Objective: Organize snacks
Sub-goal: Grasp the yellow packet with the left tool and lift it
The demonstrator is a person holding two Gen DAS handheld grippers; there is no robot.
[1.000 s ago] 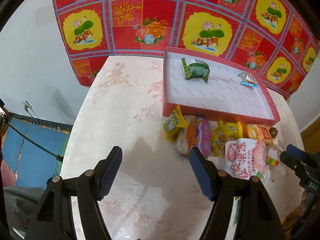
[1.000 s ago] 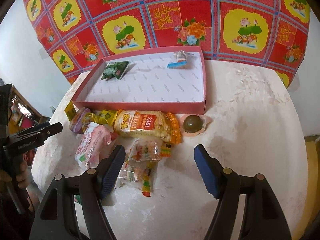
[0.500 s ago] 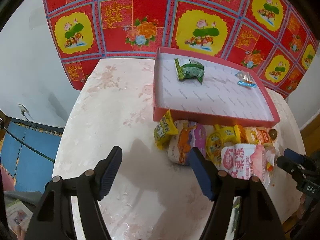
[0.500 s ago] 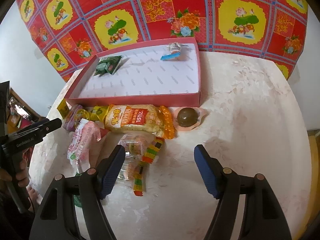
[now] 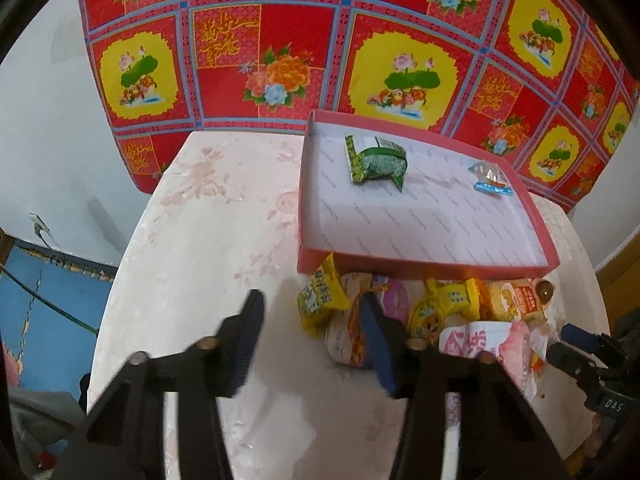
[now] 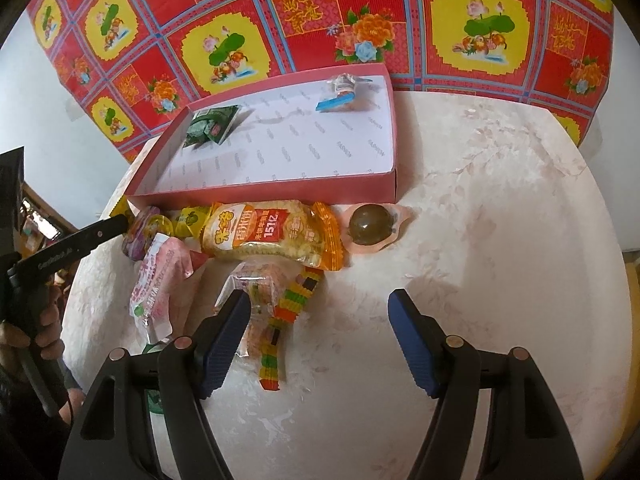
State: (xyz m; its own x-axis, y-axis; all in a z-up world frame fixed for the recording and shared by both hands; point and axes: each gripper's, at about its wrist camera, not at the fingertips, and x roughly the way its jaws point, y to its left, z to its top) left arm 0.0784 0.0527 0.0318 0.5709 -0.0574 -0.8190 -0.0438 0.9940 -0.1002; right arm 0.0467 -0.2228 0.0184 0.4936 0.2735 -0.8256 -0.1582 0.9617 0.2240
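Left wrist view shows the left gripper (image 5: 312, 322) closing with nothing between its jaws, just beside a small yellow packet (image 5: 320, 298) in the snack pile below the red tray (image 5: 420, 268). It looks light, soft and crinkly, best pinched across its puffed middle. Right wrist view alone shows the right gripper (image 6: 318, 340), half open and empty, over a clear candy bag (image 6: 276, 304).

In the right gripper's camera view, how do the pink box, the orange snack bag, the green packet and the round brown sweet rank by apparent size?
Largest to smallest:
1. pink box
2. orange snack bag
3. green packet and round brown sweet look about alike; the packet lies farther from the camera, so their order is unsure.
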